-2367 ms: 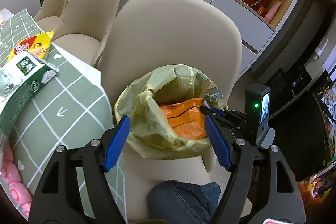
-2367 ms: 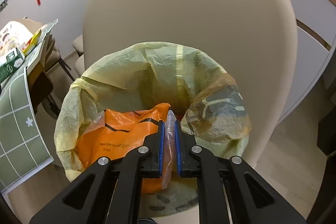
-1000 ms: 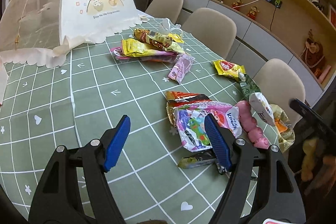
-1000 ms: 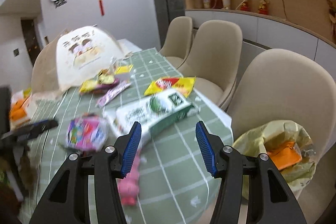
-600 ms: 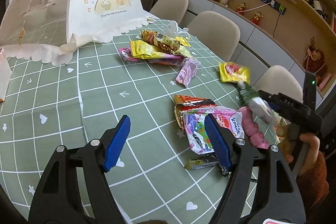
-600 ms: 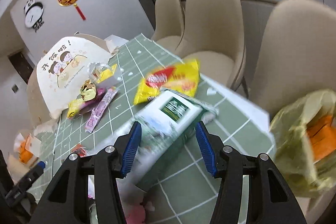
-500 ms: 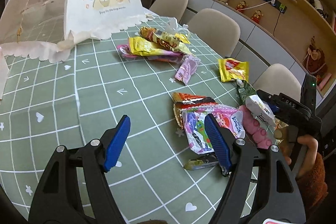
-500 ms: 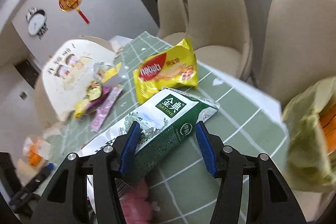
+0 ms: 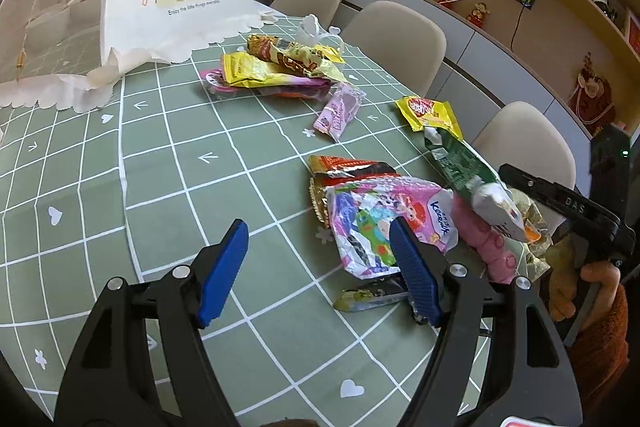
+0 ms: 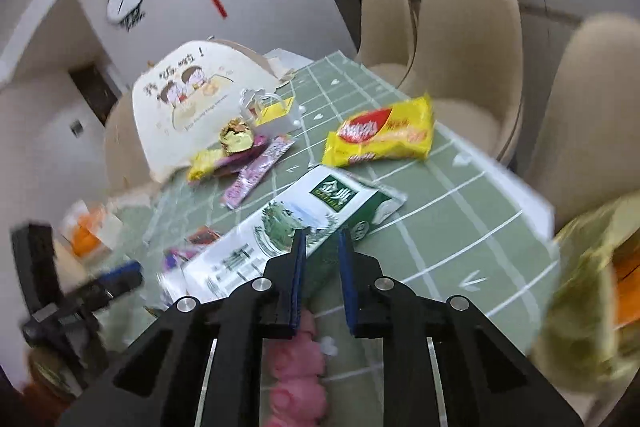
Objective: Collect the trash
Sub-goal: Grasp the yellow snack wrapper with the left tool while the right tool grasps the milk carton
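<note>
My right gripper (image 10: pixel 322 267) is shut on the near edge of a green and white milk carton (image 10: pixel 296 223), which also shows in the left wrist view (image 9: pixel 468 179), tilted up off the table. My left gripper (image 9: pixel 320 263) is open and empty above the green checked tablecloth (image 9: pixel 160 163). A crumpled colourful wrapper (image 9: pixel 376 219) lies just right of it. A yellow snack bag (image 10: pixel 380 139) lies beyond the carton. The yellow trash bag (image 10: pixel 592 279) sits at the right on a chair, blurred.
A pink packet (image 9: pixel 484 247), a red-gold wrapper (image 9: pixel 344 167), a pink sachet (image 9: pixel 340 109) and a pile of yellow wrappers (image 9: pixel 280 67) lie on the table. A white mesh food cover (image 9: pixel 120 7) stands at the far left. Beige chairs (image 9: pixel 396 43) line the far side.
My right gripper has closed on the milk carton, which it straddled open half a second ago, and the view is blurred with motion. My left gripper has stayed open over the tablecloth.
</note>
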`<action>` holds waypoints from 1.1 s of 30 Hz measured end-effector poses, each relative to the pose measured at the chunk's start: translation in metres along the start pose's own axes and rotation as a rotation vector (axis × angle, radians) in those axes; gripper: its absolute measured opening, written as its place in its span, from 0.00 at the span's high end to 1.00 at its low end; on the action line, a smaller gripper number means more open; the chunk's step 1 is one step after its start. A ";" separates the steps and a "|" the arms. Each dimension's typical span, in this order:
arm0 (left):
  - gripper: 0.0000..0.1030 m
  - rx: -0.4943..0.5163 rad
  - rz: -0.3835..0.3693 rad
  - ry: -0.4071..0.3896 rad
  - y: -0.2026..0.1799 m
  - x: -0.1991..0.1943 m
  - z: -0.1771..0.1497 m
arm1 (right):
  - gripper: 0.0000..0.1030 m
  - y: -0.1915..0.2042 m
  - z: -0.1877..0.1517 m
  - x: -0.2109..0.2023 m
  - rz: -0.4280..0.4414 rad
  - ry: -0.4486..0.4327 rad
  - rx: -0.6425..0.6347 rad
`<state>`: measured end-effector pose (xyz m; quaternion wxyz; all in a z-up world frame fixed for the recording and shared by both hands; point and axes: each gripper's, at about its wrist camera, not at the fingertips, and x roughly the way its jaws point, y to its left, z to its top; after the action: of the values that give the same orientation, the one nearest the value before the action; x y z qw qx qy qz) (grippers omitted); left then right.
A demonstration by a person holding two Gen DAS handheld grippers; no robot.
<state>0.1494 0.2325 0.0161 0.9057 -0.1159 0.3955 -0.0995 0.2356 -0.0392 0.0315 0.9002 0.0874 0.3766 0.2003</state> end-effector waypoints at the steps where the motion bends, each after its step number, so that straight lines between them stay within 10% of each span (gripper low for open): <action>1: 0.33 0.003 -0.001 0.000 -0.002 0.000 -0.001 | 0.83 0.002 0.000 -0.002 -0.007 0.002 -0.007; 3: 0.33 0.009 -0.003 0.000 -0.005 0.000 -0.001 | 0.79 0.004 0.003 -0.005 0.006 0.008 0.029; 5: 0.33 0.014 -0.007 -0.001 -0.006 -0.001 -0.001 | 0.47 0.004 0.006 -0.003 0.047 0.001 0.085; 12: 0.33 0.026 -0.002 -0.017 -0.009 -0.014 0.001 | 0.43 -0.010 0.009 0.041 0.014 0.109 0.243; 17: 0.33 0.039 0.002 0.006 -0.009 -0.010 0.001 | 0.44 -0.020 -0.004 0.057 0.223 0.178 0.356; 19: 0.33 0.034 0.001 0.014 -0.007 -0.007 0.001 | 0.63 -0.021 -0.007 0.051 0.260 0.141 0.334; 24: 0.33 -0.005 -0.029 0.009 0.002 -0.002 0.018 | 0.87 -0.017 -0.001 0.022 0.201 0.098 0.191; 33: 0.33 -0.092 0.085 -0.009 0.013 0.083 0.133 | 0.79 -0.024 0.000 -0.018 0.013 0.021 -0.017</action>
<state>0.3039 0.2401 0.0422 0.9045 -0.1408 0.4003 -0.0421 0.2314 -0.0681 0.0359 0.8957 0.0798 0.3837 0.2102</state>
